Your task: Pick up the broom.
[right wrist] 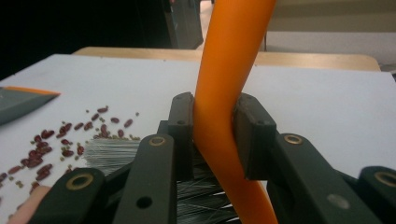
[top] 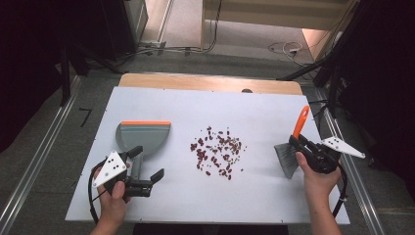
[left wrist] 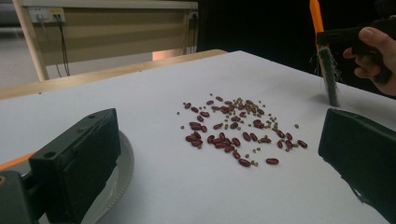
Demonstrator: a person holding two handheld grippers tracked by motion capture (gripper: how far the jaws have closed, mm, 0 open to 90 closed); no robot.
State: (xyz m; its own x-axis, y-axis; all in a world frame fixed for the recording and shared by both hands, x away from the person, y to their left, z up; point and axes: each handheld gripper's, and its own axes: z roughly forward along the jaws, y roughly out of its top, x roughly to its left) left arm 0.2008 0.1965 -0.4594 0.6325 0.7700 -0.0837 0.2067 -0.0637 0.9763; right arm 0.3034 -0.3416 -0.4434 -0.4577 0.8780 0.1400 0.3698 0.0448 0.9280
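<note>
White table surface [top: 161,205] on a wooden top, grey floor with cables beyond it. Scattered beans [top: 218,151] lie mid-surface. Right of the beans, the right gripper [top: 299,147] has its jaws clamped on the orange handle of the brush [top: 288,157], bristles touching the sheet. Left of the beans, the dustpan [top: 142,137] lies flat; the left gripper [top: 147,169] stands with jaws wide apart around its handle, gripping nothing

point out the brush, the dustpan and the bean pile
brush [top: 288,157]: high view, on the grey bristles.
dustpan [top: 145,135]: high view, on the grey scoop below its orange lip.
bean pile [left wrist: 233,128]: left gripper view, on the middle of the scattered beans.
</note>
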